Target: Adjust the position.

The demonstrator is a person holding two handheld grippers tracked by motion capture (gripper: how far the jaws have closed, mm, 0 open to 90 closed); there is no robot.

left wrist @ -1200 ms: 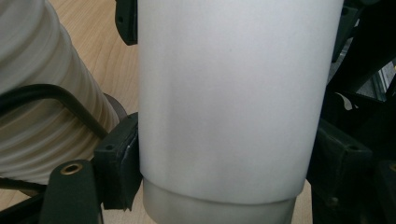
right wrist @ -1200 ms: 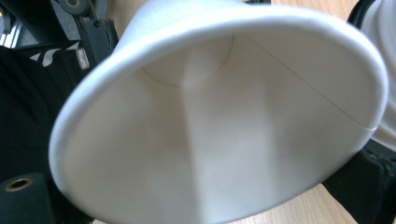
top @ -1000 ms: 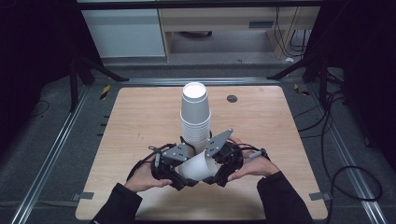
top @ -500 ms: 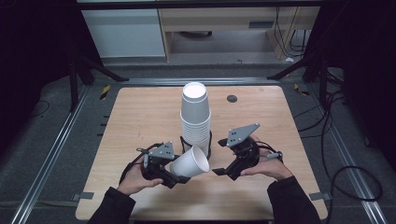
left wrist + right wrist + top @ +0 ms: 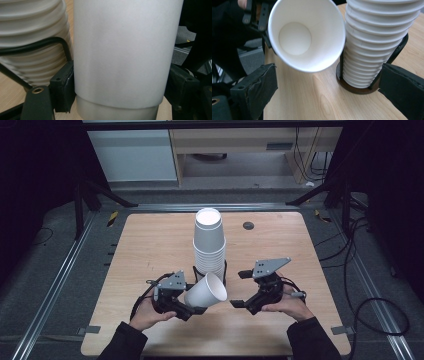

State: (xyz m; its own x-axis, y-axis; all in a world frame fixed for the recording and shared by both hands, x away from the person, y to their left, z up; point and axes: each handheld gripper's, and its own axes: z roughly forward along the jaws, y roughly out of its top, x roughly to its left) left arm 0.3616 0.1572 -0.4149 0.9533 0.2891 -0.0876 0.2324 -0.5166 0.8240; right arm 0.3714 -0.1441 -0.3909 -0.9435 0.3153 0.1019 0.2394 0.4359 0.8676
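High view: single paper cup [image 5: 206, 291] clamped between jaws of left gripper [image 5: 192, 301], tipped sideways, mouth toward right, just near of cup stack [image 5: 209, 247] in its holder [image 5: 357, 87]. Right gripper [image 5: 240, 289], moments ago pressed against cup, now pulled away rightward, jaws apart, empty. Handover apparently finished; cup fully separated, ready for placing.

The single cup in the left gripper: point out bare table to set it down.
Bare wood lies left of the cup stack, toward the table edge, and right of it past the small dark disc. Crowded: the near middle, between left gripper, held cup and right gripper.
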